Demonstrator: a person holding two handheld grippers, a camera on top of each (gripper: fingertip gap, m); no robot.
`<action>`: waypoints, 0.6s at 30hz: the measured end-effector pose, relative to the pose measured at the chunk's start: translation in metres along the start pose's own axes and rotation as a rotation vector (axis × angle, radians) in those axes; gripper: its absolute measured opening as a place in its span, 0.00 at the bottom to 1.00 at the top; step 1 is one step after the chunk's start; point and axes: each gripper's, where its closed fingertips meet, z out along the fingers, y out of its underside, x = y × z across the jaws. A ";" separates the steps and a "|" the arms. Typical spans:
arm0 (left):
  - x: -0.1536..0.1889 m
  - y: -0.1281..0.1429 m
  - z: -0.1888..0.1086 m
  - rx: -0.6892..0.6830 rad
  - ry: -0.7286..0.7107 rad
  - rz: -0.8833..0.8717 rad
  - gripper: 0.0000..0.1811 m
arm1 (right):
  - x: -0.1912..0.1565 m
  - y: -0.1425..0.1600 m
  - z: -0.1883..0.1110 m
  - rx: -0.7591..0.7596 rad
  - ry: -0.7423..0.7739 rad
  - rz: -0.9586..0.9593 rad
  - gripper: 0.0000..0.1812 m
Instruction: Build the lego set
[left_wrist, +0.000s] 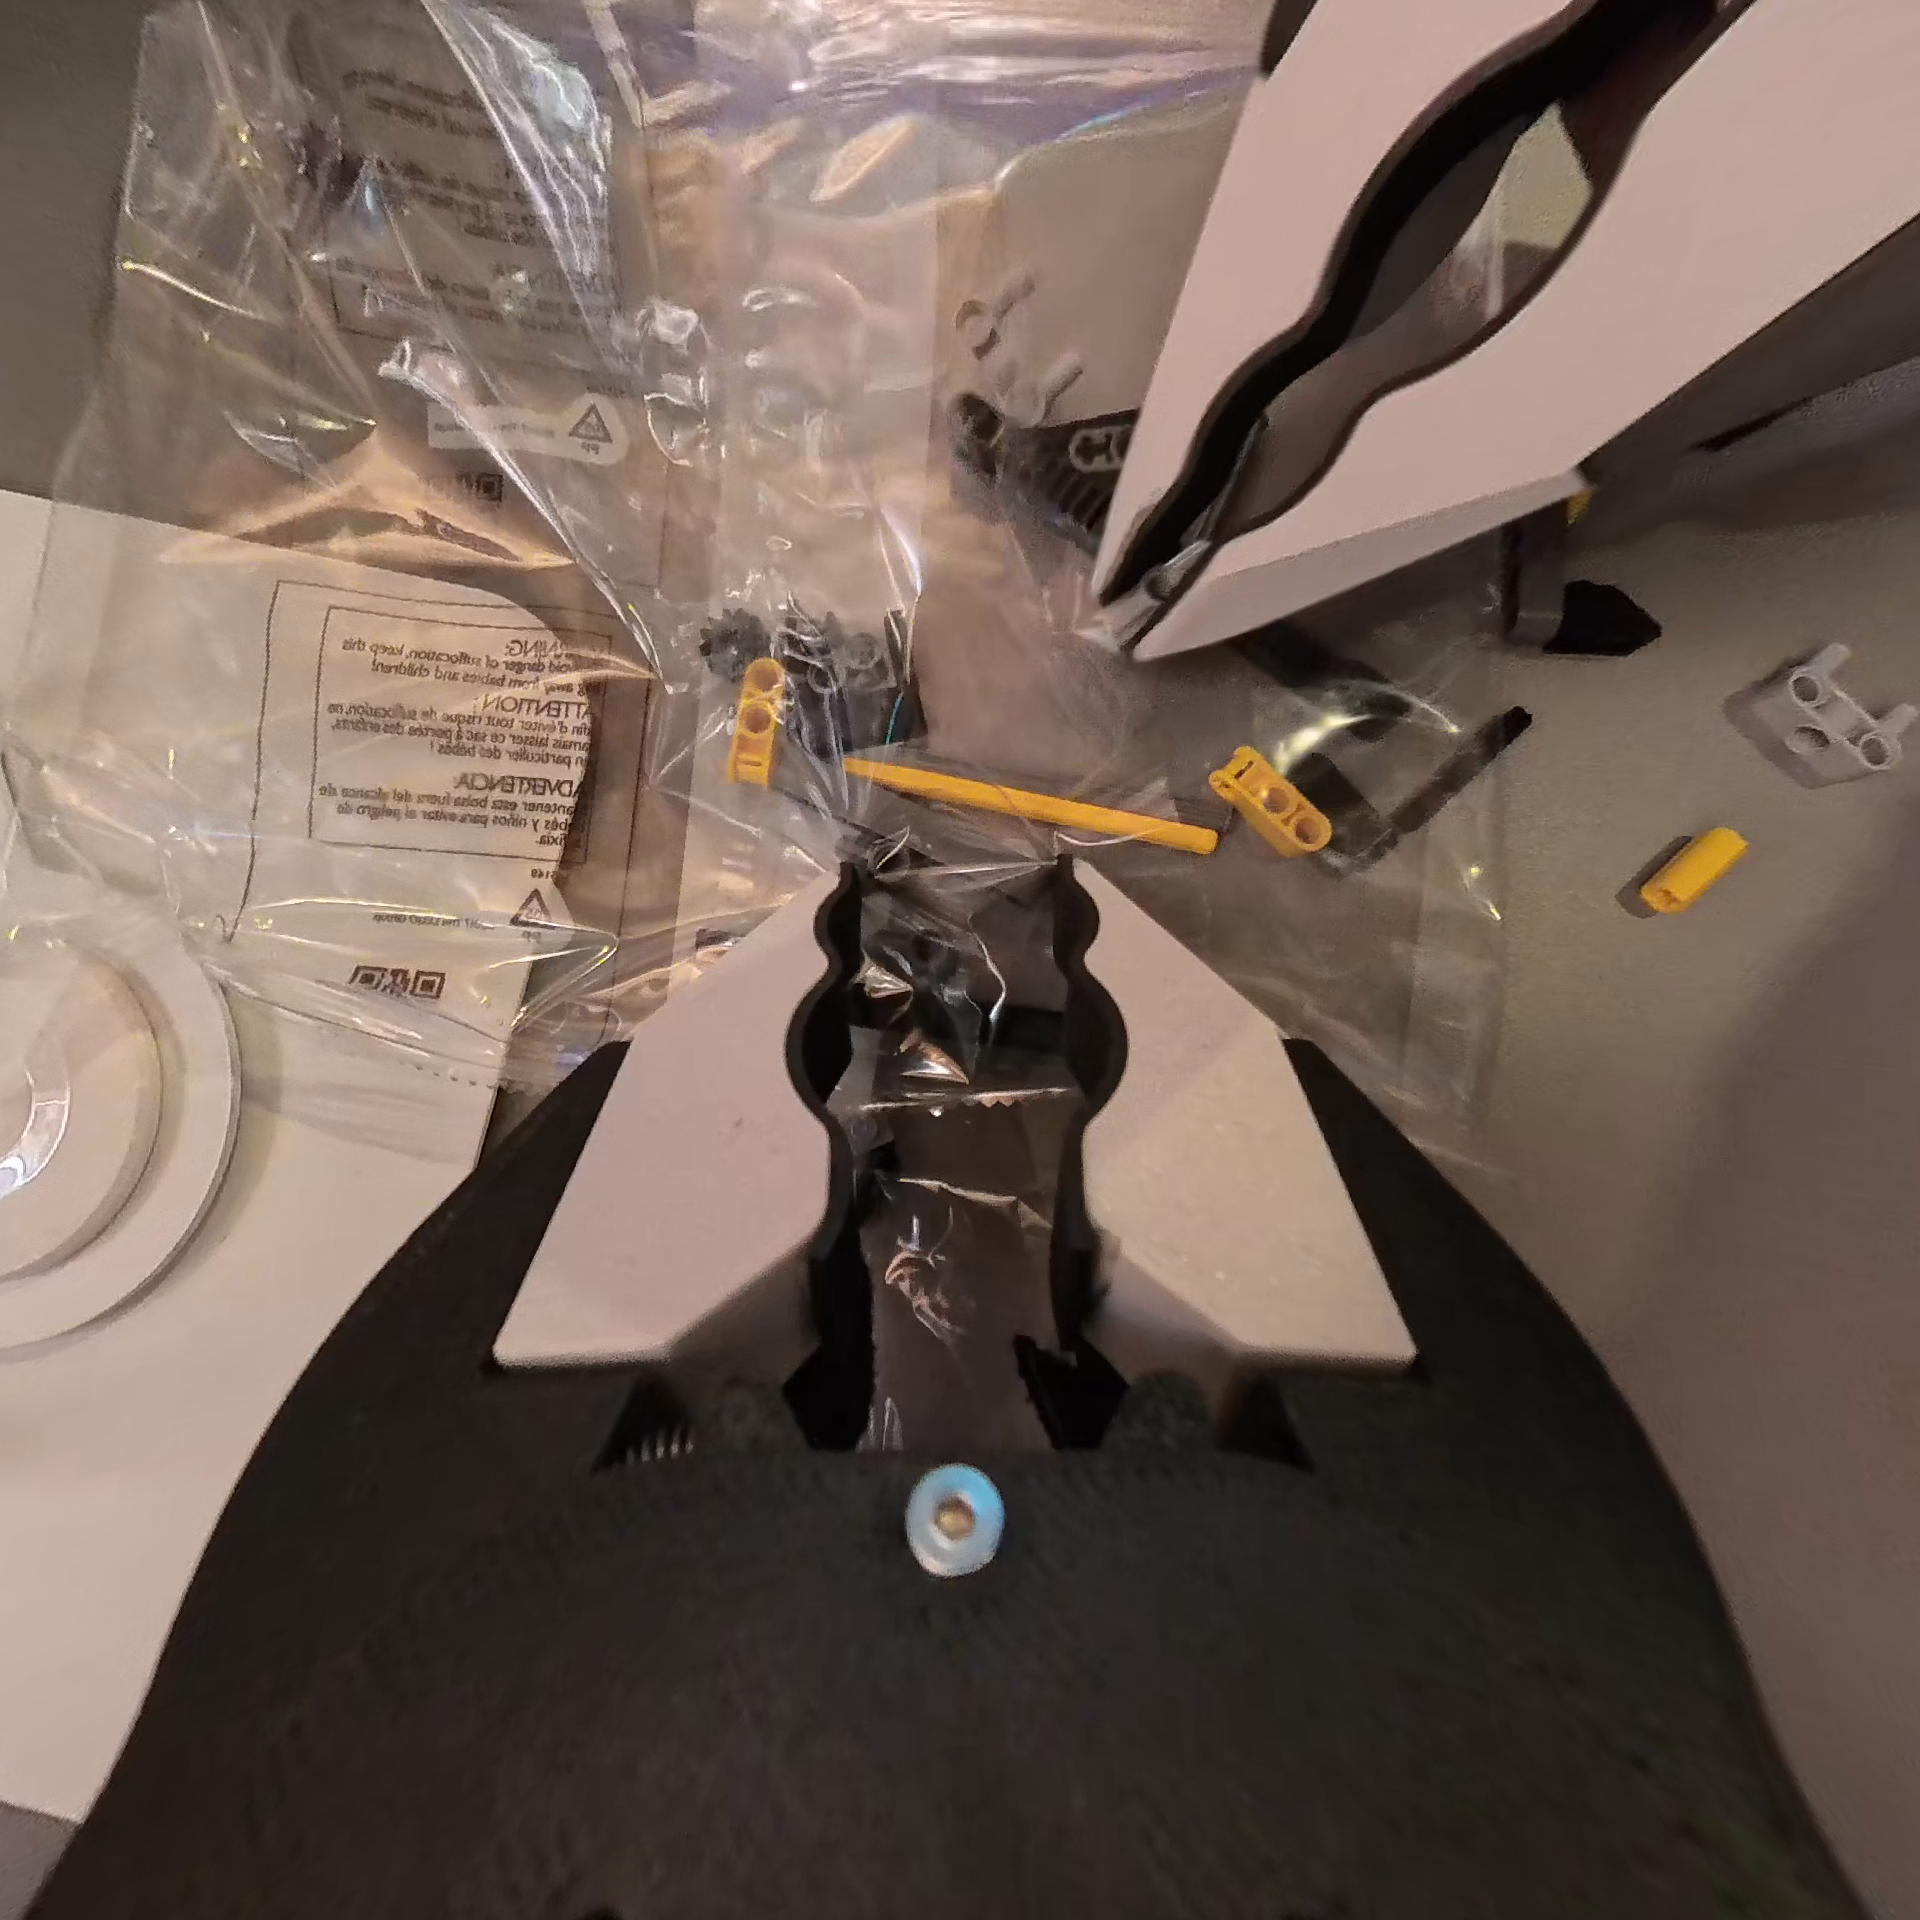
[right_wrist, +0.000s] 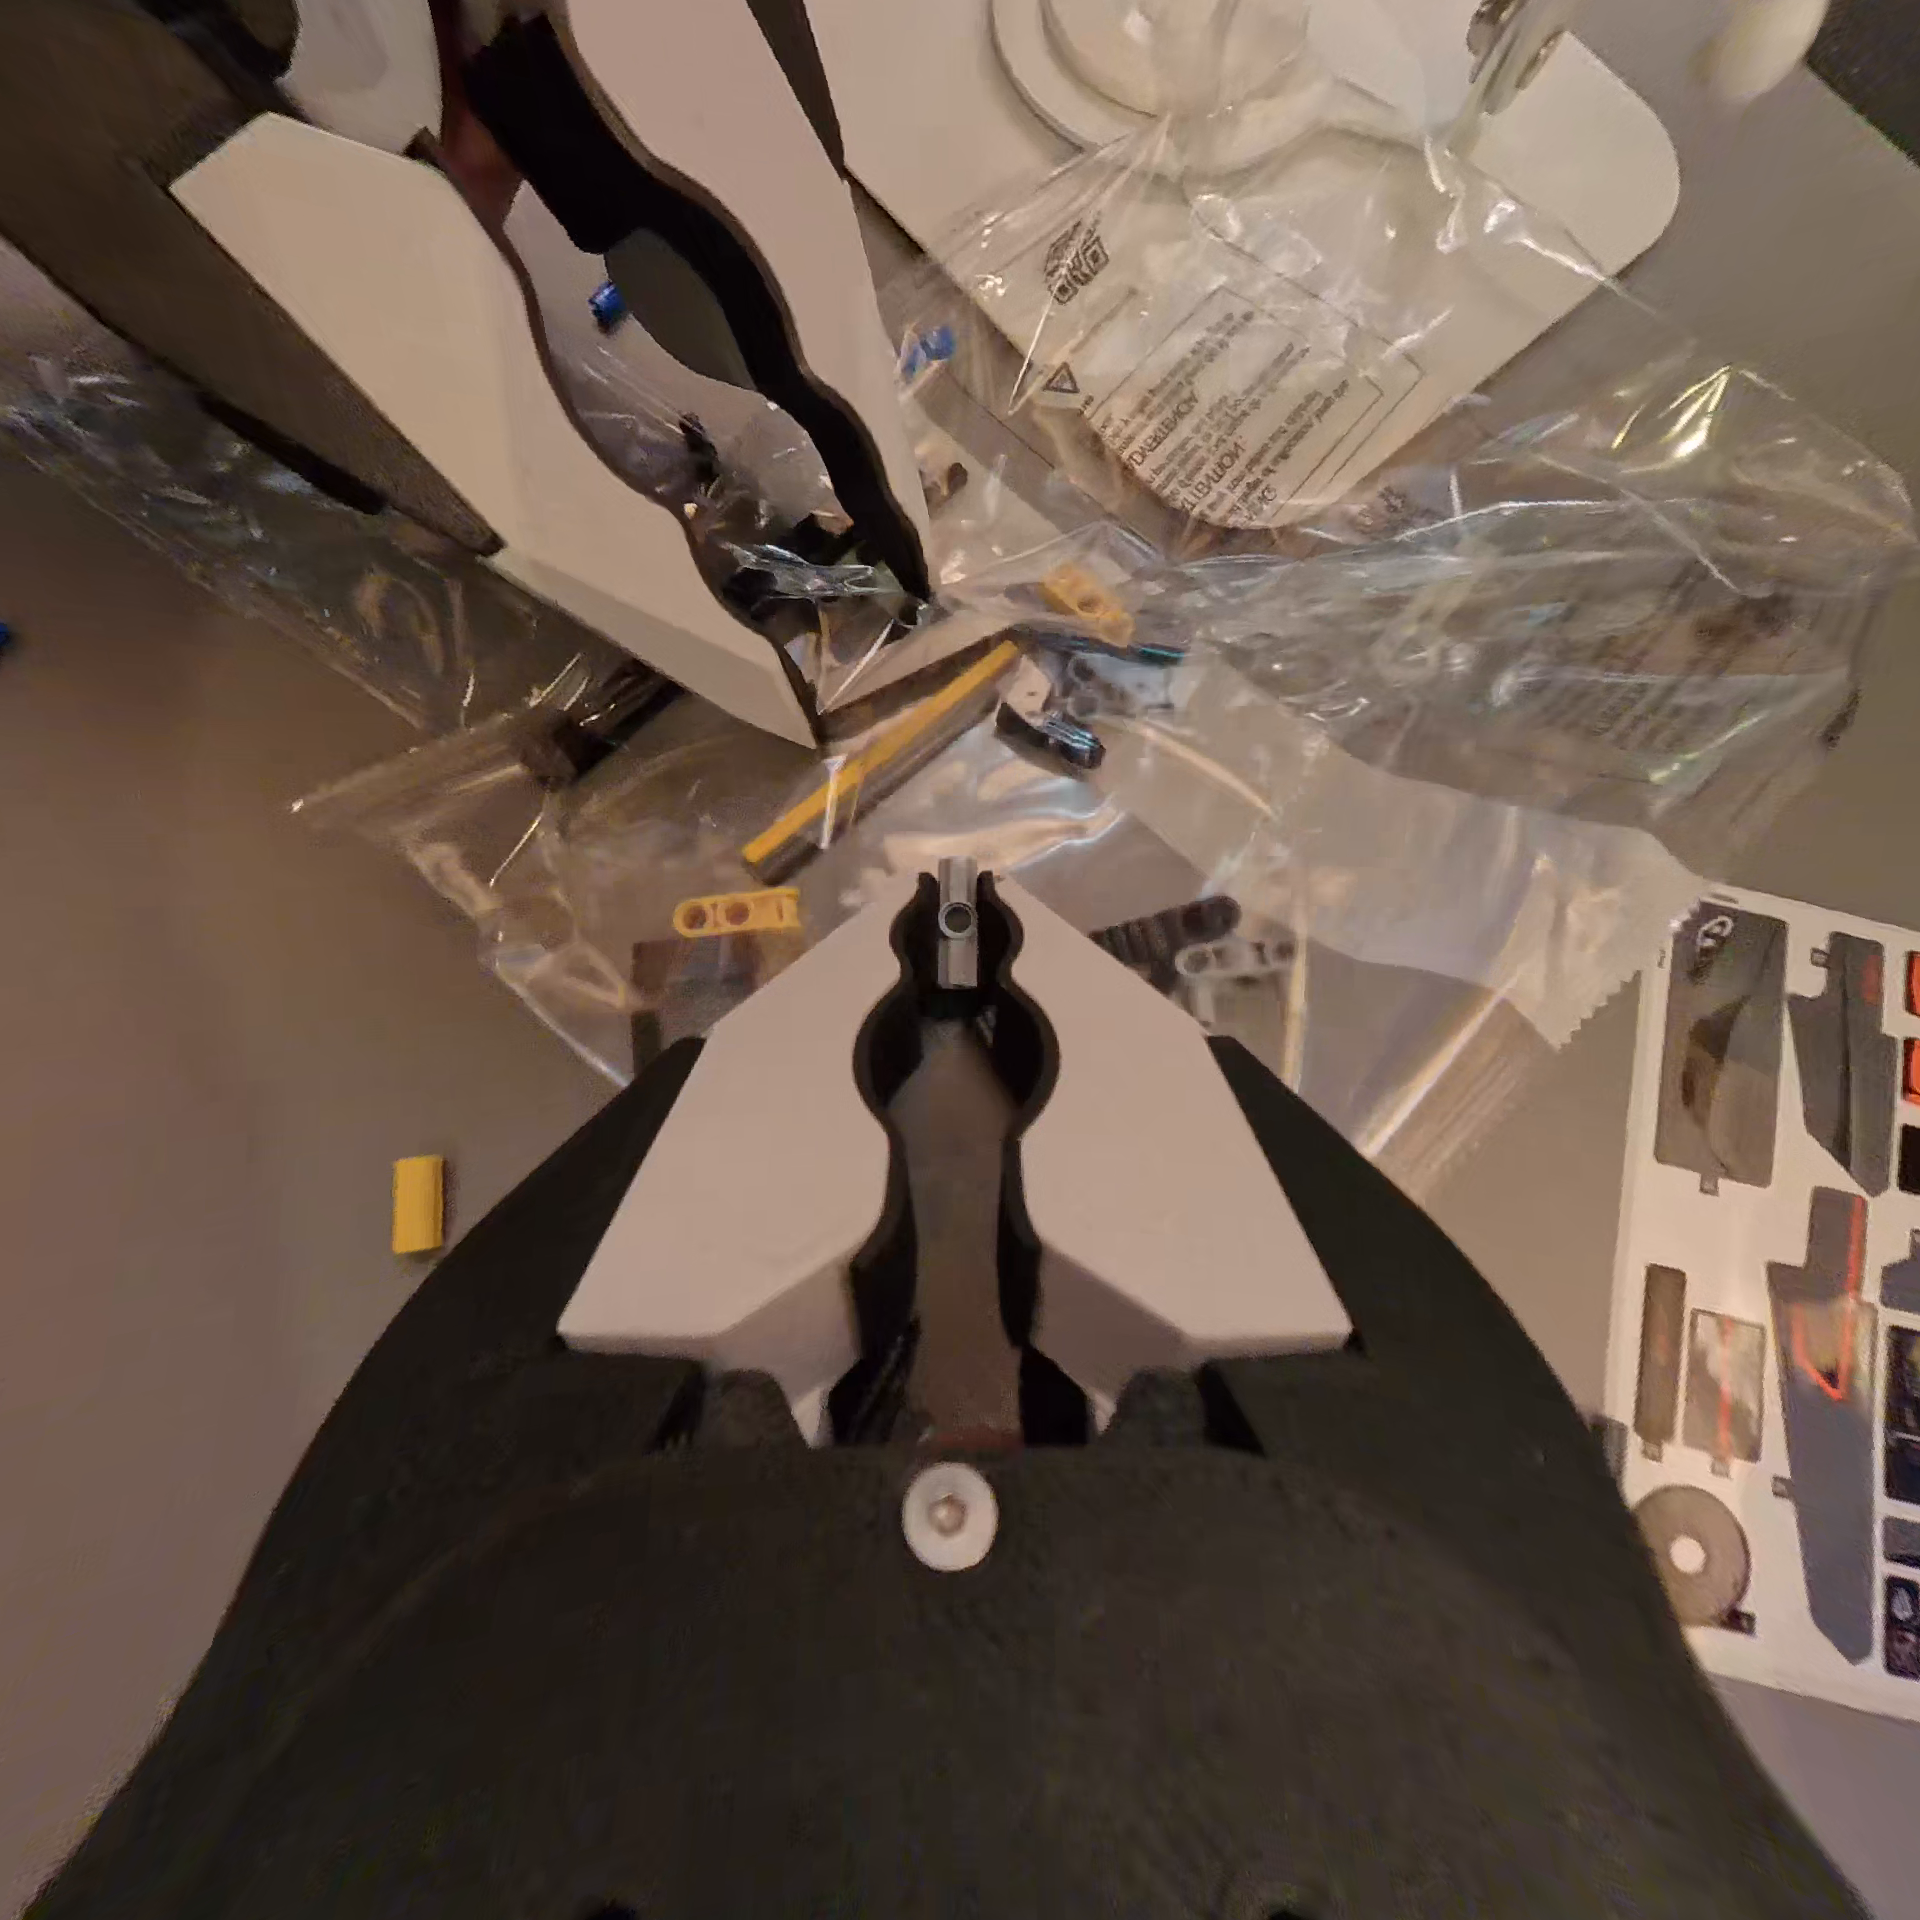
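My right gripper (right_wrist: 958, 894) is shut on a small grey Lego pin connector (right_wrist: 956, 930) and holds it above the table. It also shows at the top right of the left wrist view (left_wrist: 1132, 613). My left gripper (left_wrist: 961, 868) stands open over a crumpled clear plastic bag (left_wrist: 935, 1039), with plastic bunched between its fingers. It shows at the upper left of the right wrist view (right_wrist: 868, 665). A long yellow axle (left_wrist: 1029, 805) lies just beyond the left fingertips, with two yellow connectors (left_wrist: 758, 722) (left_wrist: 1273, 800) beside it. Small dark parts (left_wrist: 831, 675) sit inside the bag.
A grey connector block (left_wrist: 1818, 717), a short yellow piece (left_wrist: 1683, 871) and a black angled beam (left_wrist: 1455, 790) lie loose on the grey table. More clear bags (left_wrist: 416, 416) spread to the left over a white tray (left_wrist: 156, 1143). A sticker sheet (right_wrist: 1787, 1247) lies at the right. My hands' fingertips stand some 5 cm from each other.
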 end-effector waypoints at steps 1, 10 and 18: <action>0.000 0.000 0.000 -0.001 0.000 0.000 0.19 | -0.004 0.000 -0.003 0.011 -0.026 -0.013 0.02; 0.000 0.000 0.000 -0.018 -0.011 -0.006 0.19 | -0.019 0.017 -0.052 0.095 -0.018 -0.053 0.03; -0.001 -0.001 -0.002 -0.061 -0.025 0.000 0.19 | -0.030 0.058 -0.095 0.133 -0.006 0.055 0.03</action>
